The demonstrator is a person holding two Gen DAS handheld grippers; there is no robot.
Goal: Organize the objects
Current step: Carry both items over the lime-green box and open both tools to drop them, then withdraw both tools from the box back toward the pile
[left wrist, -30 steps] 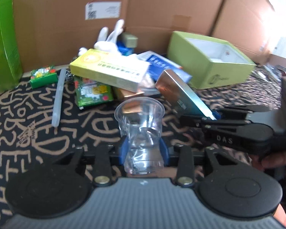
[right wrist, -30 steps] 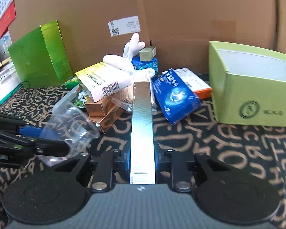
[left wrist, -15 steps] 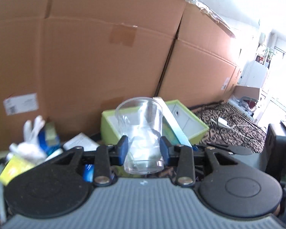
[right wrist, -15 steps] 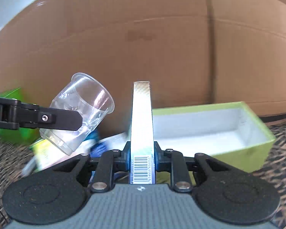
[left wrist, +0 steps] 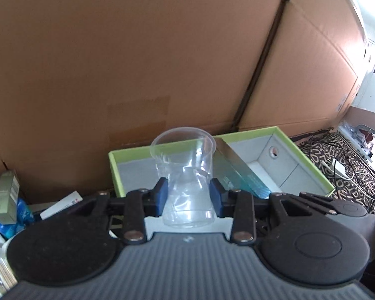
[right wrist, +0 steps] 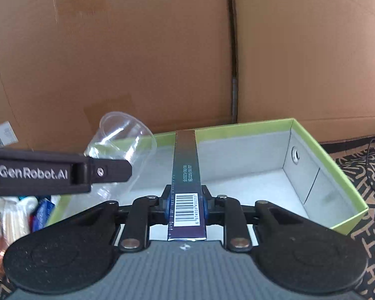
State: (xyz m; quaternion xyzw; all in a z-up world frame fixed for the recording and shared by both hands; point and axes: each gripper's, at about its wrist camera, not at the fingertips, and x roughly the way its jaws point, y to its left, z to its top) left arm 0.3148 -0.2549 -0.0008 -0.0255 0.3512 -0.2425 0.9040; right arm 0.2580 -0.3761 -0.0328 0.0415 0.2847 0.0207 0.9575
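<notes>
The left hand-held gripper (left wrist: 187,196) pinches a clear plastic cup (left wrist: 186,175), squeezing its walls in; the right hand-held gripper (right wrist: 186,203) clamps a long narrow barcoded box (right wrist: 185,182). Both are held over the open green box (right wrist: 325,160), with cardboard cartons (right wrist: 162,50) behind

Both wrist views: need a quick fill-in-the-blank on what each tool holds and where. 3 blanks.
1. The left tool is shut on a clear plastic ____.
2. The narrow box in the right tool shows a ____ label on its near end.
3. Both items are held over the open ____ box.

Missing words: cup; barcode; green
</notes>
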